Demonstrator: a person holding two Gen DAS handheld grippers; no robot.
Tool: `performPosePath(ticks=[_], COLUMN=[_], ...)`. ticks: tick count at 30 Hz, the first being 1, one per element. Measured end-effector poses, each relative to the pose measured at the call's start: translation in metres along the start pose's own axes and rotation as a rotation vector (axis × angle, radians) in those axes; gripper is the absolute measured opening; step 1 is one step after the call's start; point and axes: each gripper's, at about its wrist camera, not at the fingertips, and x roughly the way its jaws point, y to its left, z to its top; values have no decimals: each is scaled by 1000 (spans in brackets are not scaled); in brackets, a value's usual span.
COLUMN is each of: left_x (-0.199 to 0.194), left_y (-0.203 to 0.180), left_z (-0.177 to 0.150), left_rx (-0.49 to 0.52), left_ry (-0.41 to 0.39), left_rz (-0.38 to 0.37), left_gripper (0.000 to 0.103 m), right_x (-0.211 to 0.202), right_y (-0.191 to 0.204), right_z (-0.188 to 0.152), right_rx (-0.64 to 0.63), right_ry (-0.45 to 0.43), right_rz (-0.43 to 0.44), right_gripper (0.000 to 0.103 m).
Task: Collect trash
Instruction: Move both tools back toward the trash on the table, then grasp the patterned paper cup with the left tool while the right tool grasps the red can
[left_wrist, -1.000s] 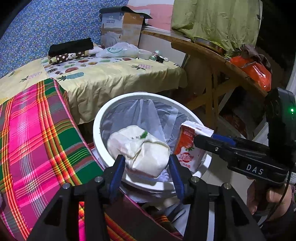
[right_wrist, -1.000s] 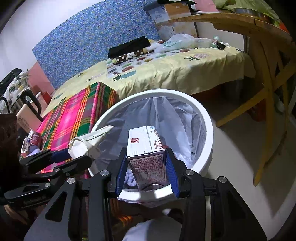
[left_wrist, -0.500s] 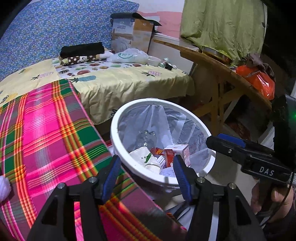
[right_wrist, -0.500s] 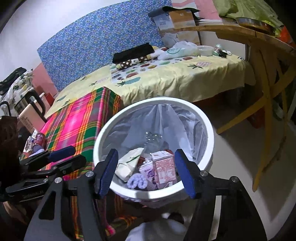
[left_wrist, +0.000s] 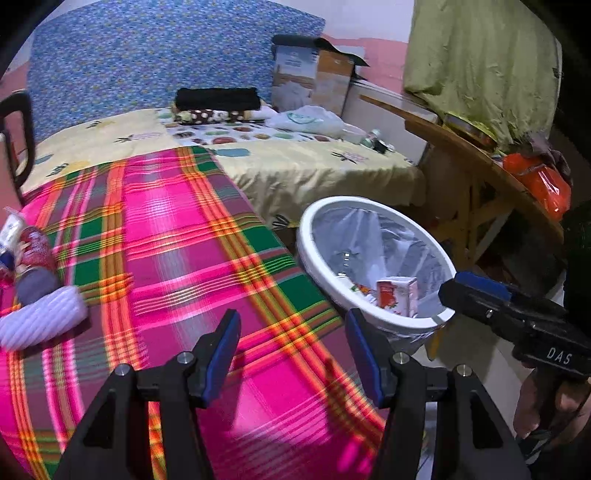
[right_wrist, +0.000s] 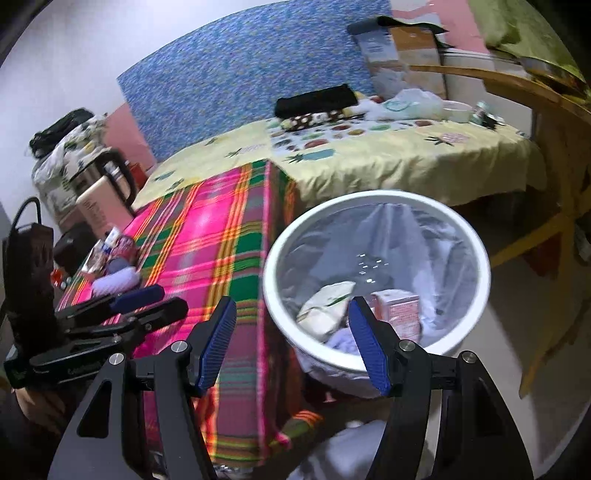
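Note:
A white round bin (left_wrist: 314, 266) (right_wrist: 273, 258) with a clear liner stands beside the plaid-covered table (left_wrist: 177, 251). Inside it lie a red-and-white carton (left_wrist: 397, 301) (right_wrist: 400, 310) and a crumpled white bag (right_wrist: 325, 306). My left gripper (left_wrist: 291, 328) hangs open over the plaid cloth with nothing between its fingers. My right gripper (right_wrist: 291, 314) is open and empty at the bin's near left rim. More litter sits at the cloth's left end: a white ribbed wad (left_wrist: 40, 321) (right_wrist: 114, 277) and a red packet (left_wrist: 35, 247).
A bed with a yellow fruit-print sheet (left_wrist: 314, 166) lies behind the bin. A wooden table (left_wrist: 472, 162) carrying an orange bag stands to the right. A cardboard box (left_wrist: 314, 77) is at the back, and a kettle (right_wrist: 110, 177) stands far left.
Both grippers opened: the white bag and the carton dropped into the bin. Both then swung left, away from the bin and toward the plaid cloth.

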Motion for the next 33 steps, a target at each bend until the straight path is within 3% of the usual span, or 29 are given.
performPosePath(ticks=[6,33], left_x=[-19,-85], left_y=[24,122], left_z=[-9,-42], left_rx=[-53,-220], left_ry=[-27,-90], left_rz=[61,311], left_gripper=[54,54], right_x=[4,33], right_y=[23,104], right_z=[-2,10], right_rx=[-52,-174], right_ry=[12,58], right_rz=[43,216], right_gripper=[64,64])
